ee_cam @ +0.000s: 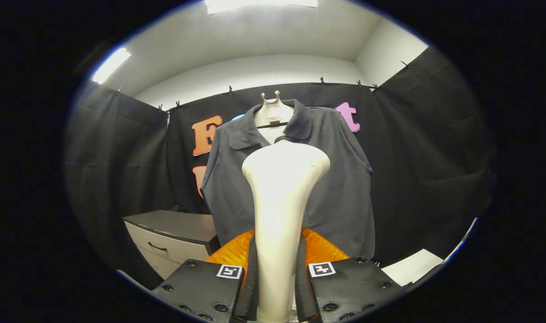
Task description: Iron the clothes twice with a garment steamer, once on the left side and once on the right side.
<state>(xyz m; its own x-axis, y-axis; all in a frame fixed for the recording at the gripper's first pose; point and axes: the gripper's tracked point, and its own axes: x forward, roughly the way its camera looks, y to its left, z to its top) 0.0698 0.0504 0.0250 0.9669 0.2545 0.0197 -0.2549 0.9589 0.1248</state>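
The gripper [277, 287] has both fingers closed on the handle of the cream garment steamer [283, 197], head upward, because the grey polo shirt [340, 179] hangs on its hanger [273, 112] straight ahead at twelve o'clock, ready for steaming.

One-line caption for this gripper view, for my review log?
Gripper shut on white garment steamer, its head raised before a dark collared shirt hanging on its hanger.

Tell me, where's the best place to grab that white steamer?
By its slim handle, as here: the gripper closes on the steamer from both sides, low on the narrow stem, so the wide head points at the grey shirt.
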